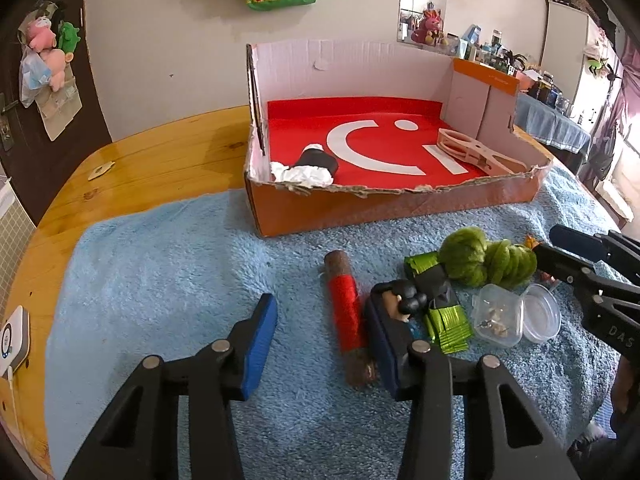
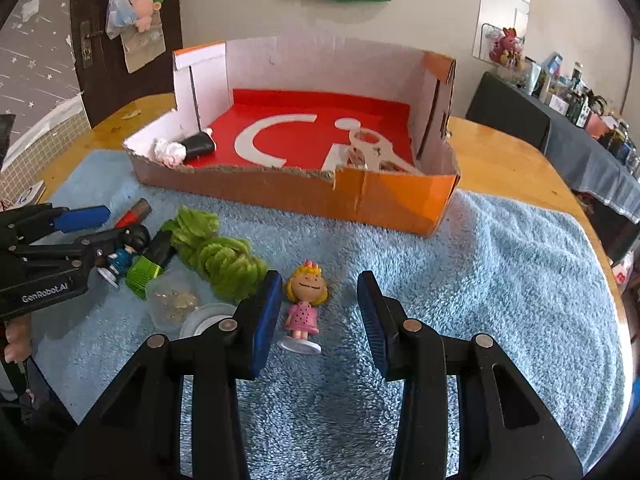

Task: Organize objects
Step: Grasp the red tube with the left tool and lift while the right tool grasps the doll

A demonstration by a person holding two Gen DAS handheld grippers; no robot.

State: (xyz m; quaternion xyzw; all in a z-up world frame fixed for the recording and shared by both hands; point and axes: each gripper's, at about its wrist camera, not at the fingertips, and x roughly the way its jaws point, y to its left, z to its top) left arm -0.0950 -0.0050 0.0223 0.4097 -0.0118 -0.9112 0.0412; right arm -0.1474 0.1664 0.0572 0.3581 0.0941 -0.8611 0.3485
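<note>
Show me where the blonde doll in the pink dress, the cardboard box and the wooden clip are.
Blonde doll (image 2: 303, 300): right wrist view, upper body.
Cardboard box (image 2: 400, 196): right wrist view, orange front wall.
Wooden clip (image 1: 478, 151): left wrist view, middle.

The round honey-coloured wooden table (image 2: 512, 160) has a glossy varnish that reflects the light. On it lies a light blue fleecy cloth towel (image 2: 500, 280), matt and rough. The orange cardboard box (image 2: 400, 200) at 12 o'clock is matt, its torn front rim fibrous; its red paper lining (image 2: 320, 120) looks smooth. Inside lie crumpled white tissue paper (image 1: 304, 176) and a pale wooden clothes peg (image 1: 480, 152). The fuzzy green chenille yarn bundle (image 2: 216, 256) is soft and matt. The small clear plastic container (image 1: 498, 316) is shiny (the lid beside it also). The little yellow-haired plastic doll in a pink dress (image 2: 303, 304) is smooth, slightly glossy. The metallic green foil packet (image 1: 448, 320) gleams.
</note>
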